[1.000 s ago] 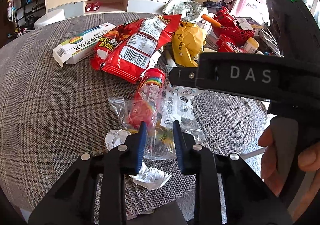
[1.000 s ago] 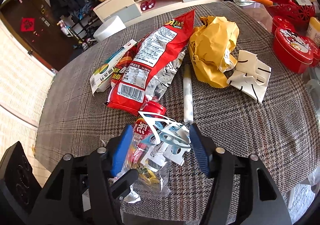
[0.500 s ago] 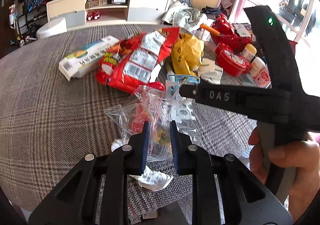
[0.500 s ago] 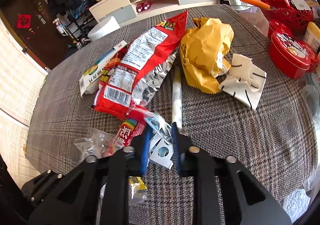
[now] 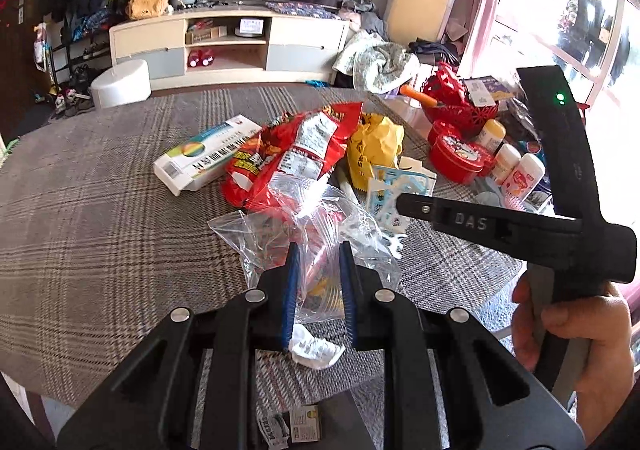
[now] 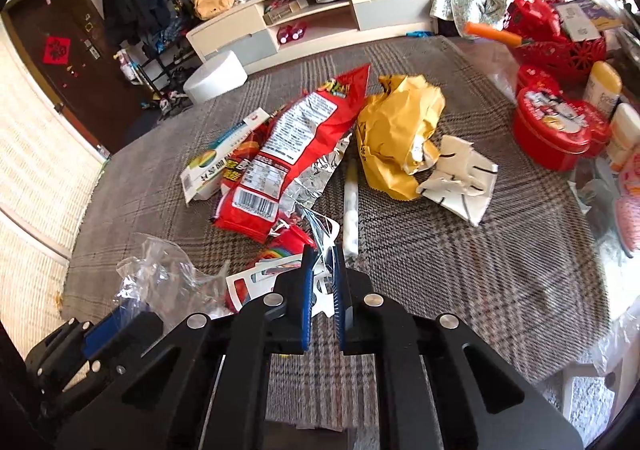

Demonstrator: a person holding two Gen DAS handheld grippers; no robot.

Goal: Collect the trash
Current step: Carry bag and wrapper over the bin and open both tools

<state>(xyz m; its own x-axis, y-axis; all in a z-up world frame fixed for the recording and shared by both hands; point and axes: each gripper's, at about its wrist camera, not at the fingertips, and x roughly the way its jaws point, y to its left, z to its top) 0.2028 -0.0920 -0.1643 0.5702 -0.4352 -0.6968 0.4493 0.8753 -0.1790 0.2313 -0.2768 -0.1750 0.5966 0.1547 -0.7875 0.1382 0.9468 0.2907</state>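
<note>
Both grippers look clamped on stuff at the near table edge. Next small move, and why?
Probably lift both a little higher together. The left gripper pinches the clear plastic bag, the right gripper the white cut-out card, but both pieces overlap beside the red snack bag, so raise them clear before carrying off.

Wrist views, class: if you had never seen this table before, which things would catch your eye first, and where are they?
The long red snack bag in the middle of the plaid tablecloth stands out, with a crumpled yellow bag at its right. Up close, the left gripper pinches a clear plastic bag and the right gripper is shut on a white cutout sheet. A red tin sits at the right edge.
</note>
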